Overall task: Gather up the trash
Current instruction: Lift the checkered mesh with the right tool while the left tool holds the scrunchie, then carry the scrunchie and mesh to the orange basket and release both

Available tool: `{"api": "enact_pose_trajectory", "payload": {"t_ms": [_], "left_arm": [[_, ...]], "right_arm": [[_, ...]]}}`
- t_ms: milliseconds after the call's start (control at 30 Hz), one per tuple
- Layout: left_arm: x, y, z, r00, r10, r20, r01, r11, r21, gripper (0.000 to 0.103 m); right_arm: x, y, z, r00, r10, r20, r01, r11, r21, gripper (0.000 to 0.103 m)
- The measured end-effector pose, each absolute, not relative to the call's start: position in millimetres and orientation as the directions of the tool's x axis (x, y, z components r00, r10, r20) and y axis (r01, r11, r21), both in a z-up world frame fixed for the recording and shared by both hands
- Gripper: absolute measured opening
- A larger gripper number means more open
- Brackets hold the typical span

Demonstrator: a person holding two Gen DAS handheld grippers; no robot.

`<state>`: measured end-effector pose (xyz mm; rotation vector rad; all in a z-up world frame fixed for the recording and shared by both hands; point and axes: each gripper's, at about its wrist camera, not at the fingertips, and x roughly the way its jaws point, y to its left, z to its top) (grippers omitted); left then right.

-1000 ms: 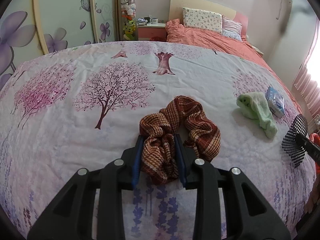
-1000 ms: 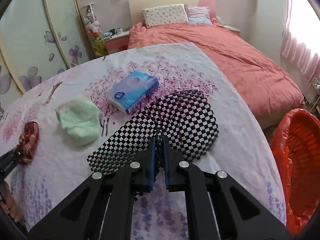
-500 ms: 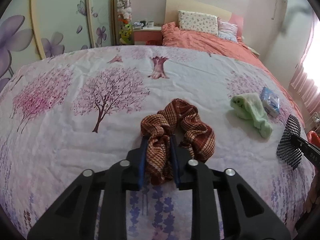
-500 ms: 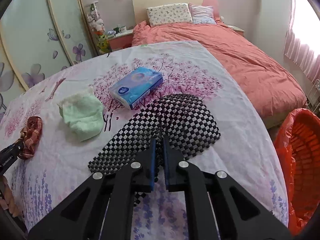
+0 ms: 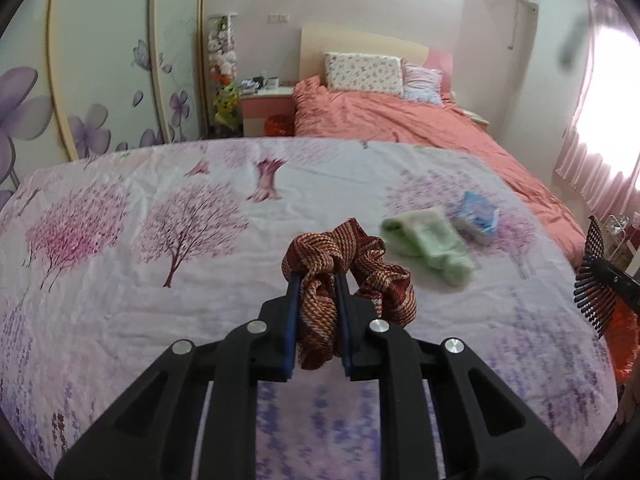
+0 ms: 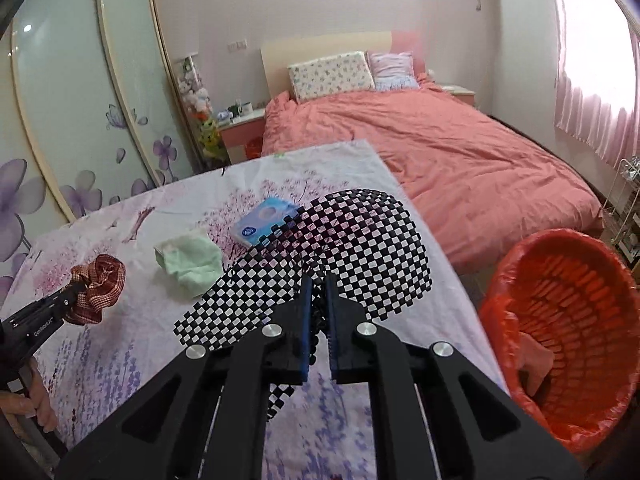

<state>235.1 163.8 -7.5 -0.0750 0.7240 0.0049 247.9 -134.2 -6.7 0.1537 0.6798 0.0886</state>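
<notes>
My left gripper [image 5: 317, 278] has its jaws closing, and its blue pads press on a brown striped cloth [image 5: 344, 248] that hangs lifted above the flowered table [image 5: 120, 320]. The right wrist view shows the same cloth [image 6: 102, 280] at the far left. My right gripper [image 6: 317, 280] is shut on a black-and-white checkered mesh mat [image 6: 360, 240], held up off the table. A red-lined basket [image 6: 572, 312] stands on the floor to the right of the table, with something pink inside.
A pale green cloth [image 5: 428, 240] and a blue tissue pack [image 5: 478, 212] lie on the right part of the table. Beyond the table are a bed with a pink cover [image 6: 460, 152], a nightstand and a sliding wardrobe [image 5: 100, 60].
Both grippers have risen, lifting the brown cloth and the mesh mat off the table. The left jaws have narrowed on the brown cloth. The basket has come further into the right wrist view.
</notes>
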Motion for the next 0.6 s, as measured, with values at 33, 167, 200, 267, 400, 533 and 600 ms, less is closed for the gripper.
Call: {"api": "enact_pose_trajectory", "payload": {"t_ms": [33,167,200,267,400,533,600], "left_arm": [[233,159,-3,0.755,-0.027,-0.655,-0.021,0.998,-0.066,0.017],[225,140,12,0.773,-0.053,-0.632,0.013,0.998,-0.067,0.017],[223,135,15,0.777,-0.063,-0.626,0.024,0.997,-0.070,0.017],[219,122,24,0.787,-0.084,-0.612,0.049,0.996,-0.074,0.017],[210,93,37,0.795,-0.132,-0.592,0.103,0.991,-0.083,0.017],[203,63,45,0.791,-0.189,-0.582,0.161,0.982,-0.099,0.017],[200,46,48,0.786,-0.219,-0.578,0.195,0.975,-0.105,0.017]], "right_arm": [[243,-136,-4,0.782,0.126,-0.611,-0.027,0.985,0.169,0.007],[229,-145,6,0.804,0.113,-0.584,-0.013,0.985,0.172,0.007],[226,-147,8,0.807,0.110,-0.580,-0.009,0.985,0.174,0.007],[219,-154,13,0.817,0.102,-0.568,0.003,0.983,0.182,0.007],[205,-170,21,0.836,0.076,-0.544,0.032,0.982,0.188,0.007],[190,-191,27,0.851,0.034,-0.525,0.071,0.981,0.179,0.007],[183,-203,29,0.855,0.006,-0.518,0.096,0.981,0.171,0.007]]}}
